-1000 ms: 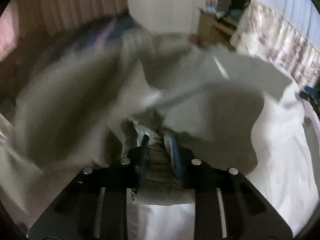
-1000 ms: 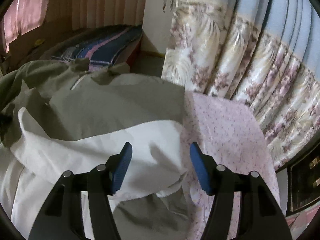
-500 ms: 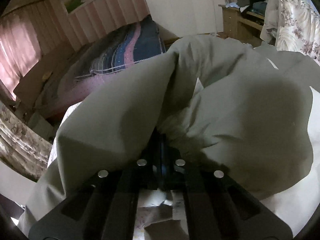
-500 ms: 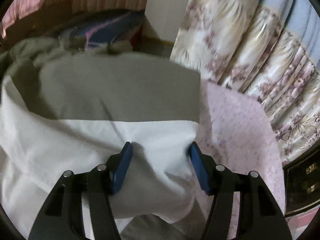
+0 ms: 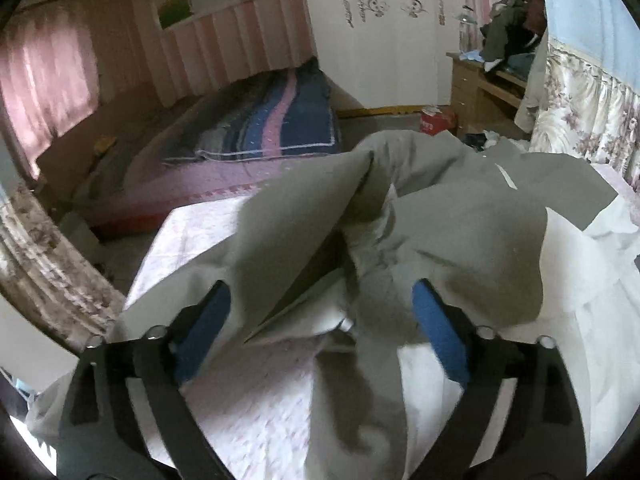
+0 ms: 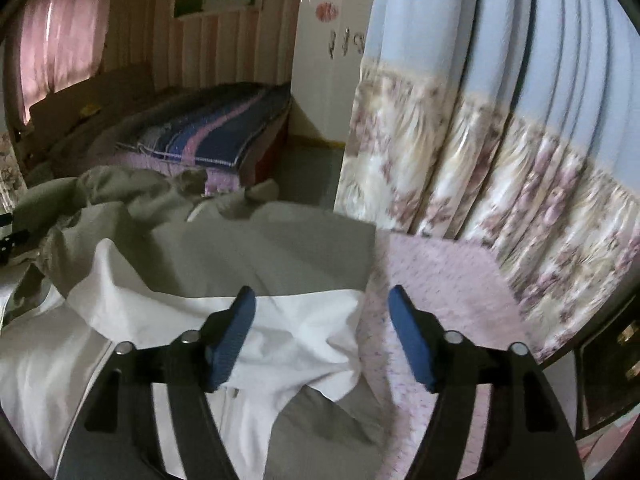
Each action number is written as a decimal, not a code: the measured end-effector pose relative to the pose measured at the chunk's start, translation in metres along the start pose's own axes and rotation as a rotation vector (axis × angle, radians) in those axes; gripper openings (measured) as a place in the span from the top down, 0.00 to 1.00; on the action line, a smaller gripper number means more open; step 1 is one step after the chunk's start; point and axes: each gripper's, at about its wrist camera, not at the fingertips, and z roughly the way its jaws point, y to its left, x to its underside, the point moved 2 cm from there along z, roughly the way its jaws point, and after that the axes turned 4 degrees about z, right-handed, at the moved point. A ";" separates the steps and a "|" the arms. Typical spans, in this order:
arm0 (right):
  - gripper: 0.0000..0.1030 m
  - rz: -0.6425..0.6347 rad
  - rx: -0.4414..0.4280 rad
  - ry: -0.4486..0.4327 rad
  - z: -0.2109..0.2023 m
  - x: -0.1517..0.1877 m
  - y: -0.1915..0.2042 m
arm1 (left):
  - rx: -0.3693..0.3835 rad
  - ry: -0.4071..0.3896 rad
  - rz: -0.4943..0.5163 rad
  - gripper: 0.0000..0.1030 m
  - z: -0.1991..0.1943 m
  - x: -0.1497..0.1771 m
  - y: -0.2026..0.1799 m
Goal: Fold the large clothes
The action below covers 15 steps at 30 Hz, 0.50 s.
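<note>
Two grippers show, one in each view, and each has two blue pads. The left gripper (image 5: 320, 320) has its jaws opening wide. The grey-green coat (image 5: 460, 232) lies bunched between the pads, but the pads do not press on it. The right gripper (image 6: 320, 332) has its jaws opening too, and they hold nothing. A white fold of the coat's white lining (image 6: 288, 320) lies under them, not pinched.

There is one big coat. It lies in a heap on one pink bedsheet (image 5: 248, 392). In the left view the coat fills the middle and runs out to 2 o'clock, with the white lining at 3 o'clock. In the right view the coat runs from the pads out to 10 o'clock, and the bare sheet is at 3 o'clock.

Farther out, one striped blue and pink blanket (image 5: 280, 128) lies on another bed at 11 o'clock in the left view. One white wardrobe (image 5: 380, 40) stands at 12 o'clock. One wooden desk (image 5: 480, 92) is at 1 o'clock. One flowery curtain (image 6: 500, 160) hangs at 2 o'clock in the right view.
</note>
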 end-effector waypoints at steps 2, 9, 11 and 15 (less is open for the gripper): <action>0.30 0.000 0.009 -0.012 -0.012 0.001 -0.002 | -0.028 -0.025 -0.002 0.03 -0.020 0.008 0.007; 0.10 0.076 0.022 -0.057 -0.028 0.005 -0.027 | -0.157 -0.043 -0.021 0.03 -0.070 0.048 0.058; 0.07 0.095 0.036 -0.082 -0.032 0.007 -0.031 | -0.212 -0.042 -0.033 0.03 -0.079 0.063 0.077; 0.07 0.095 0.055 -0.060 -0.031 0.014 -0.032 | -0.243 -0.013 -0.102 0.03 -0.083 0.091 0.119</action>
